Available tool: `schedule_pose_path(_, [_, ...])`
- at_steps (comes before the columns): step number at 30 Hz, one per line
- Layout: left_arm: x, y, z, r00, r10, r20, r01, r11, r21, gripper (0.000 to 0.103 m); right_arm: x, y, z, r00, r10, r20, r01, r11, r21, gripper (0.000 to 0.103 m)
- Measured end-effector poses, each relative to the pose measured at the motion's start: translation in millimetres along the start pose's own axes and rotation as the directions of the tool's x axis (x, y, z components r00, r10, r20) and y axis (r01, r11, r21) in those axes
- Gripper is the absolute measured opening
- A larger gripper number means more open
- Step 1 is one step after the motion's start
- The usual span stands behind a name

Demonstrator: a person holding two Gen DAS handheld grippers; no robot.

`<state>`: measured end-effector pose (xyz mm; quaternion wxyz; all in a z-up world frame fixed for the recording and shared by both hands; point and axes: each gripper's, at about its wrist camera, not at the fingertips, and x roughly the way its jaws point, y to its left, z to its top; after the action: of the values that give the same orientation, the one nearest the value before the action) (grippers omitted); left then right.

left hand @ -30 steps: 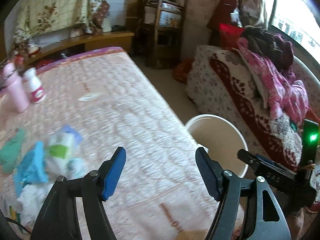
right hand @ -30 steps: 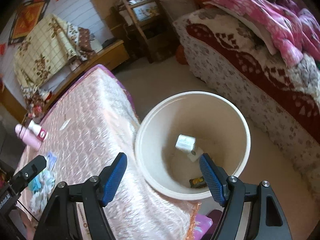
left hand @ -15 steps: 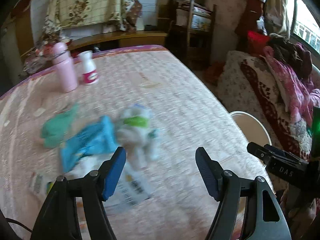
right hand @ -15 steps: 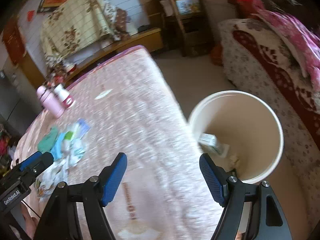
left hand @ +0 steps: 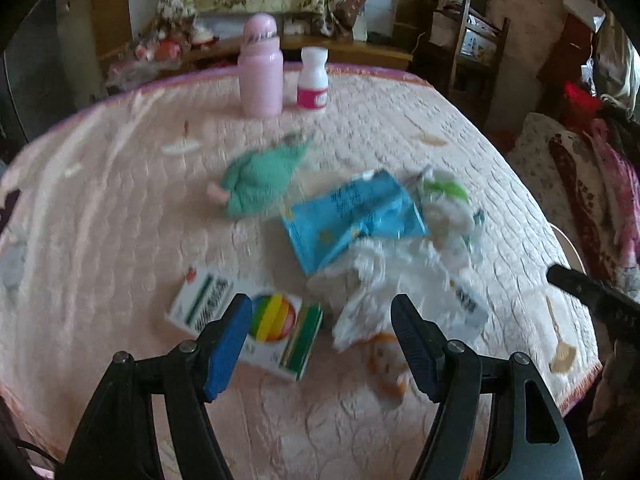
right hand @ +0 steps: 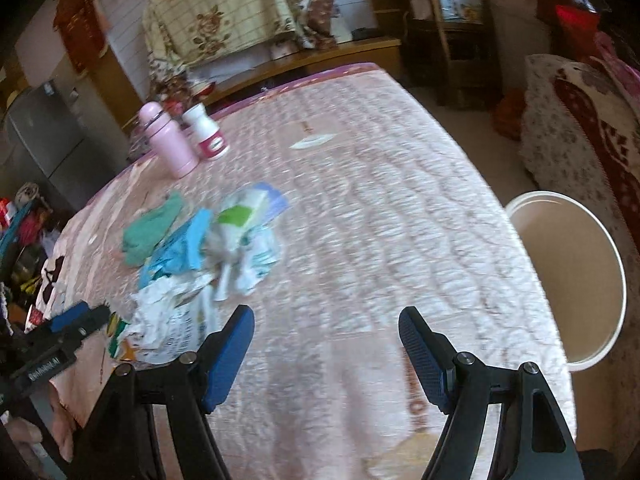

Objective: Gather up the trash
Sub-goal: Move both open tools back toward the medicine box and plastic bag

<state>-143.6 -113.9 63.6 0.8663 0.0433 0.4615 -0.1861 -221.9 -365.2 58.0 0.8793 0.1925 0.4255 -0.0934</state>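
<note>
Both grippers have swung away from the bucket [right hand: 568, 280] to the trash pile [left hand: 380, 240] on the pink bed [left hand: 120, 208]. Left gripper [left hand: 322, 336] hangs over the pile, jaws wide, holding nothing. Right gripper [right hand: 326, 350] is open and empty too; the pile sits at its ten o'clock, the bucket at three.

A lived-in home bedroom. A quilted pink mattress [right hand: 380, 200] fills the middle, with a second bed [right hand: 580, 128] piled with blankets beside it. A wooden chair [right hand: 452, 36] stands by the wall.
</note>
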Motion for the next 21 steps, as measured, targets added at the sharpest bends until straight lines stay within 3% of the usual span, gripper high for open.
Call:
schedule_pose_path(2, [0.5,2.2,-8.2,1.0,-0.002,0.002,0.002,1.0,0.006,0.073,0.5,8.1,-1.2,1.0,0.006,-0.005,-0.006,1.0,-0.018,0.078])
schedule_pose_path(5, [7.7,5.5,-15.5,0.997,0.076,-0.006,-0.076,0.997,0.021,0.073,0.9,16.0,-1.4,1.0,0.004,-0.008,-0.004,0.999,-0.041,0.078])
schedule_pose_path(9, [17.1,24.7,-19.3,0.992,0.117,-0.046,-0.116,0.993,0.005,0.073,6.1,23.0,-0.8,1.0,0.01,-0.018,-0.011,0.999,-0.043,0.078])
schedule_pose_path(13, [11.7,60.1,-24.1,0.985,0.161,-0.061,-0.163,0.986,-0.031,0.073,10.3,31.8,-2.5,0.999,0.027,-0.037,-0.03,0.998,-0.062,0.078])
schedule_pose_path(17, [7.0,110.6,-29.1,0.963,0.257,-0.085,-0.263,0.962,-0.069,0.073,19.2,45.4,-2.9,0.996,0.055,-0.065,-0.06,0.995,-0.083,0.078])
schedule_pose_path(21, [-7.7,142.2,-30.5,0.968,0.239,-0.081,-0.249,0.958,-0.142,0.073,29.9,64.7,1.1,0.993,0.084,-0.083,-0.093,0.989,-0.116,0.078])
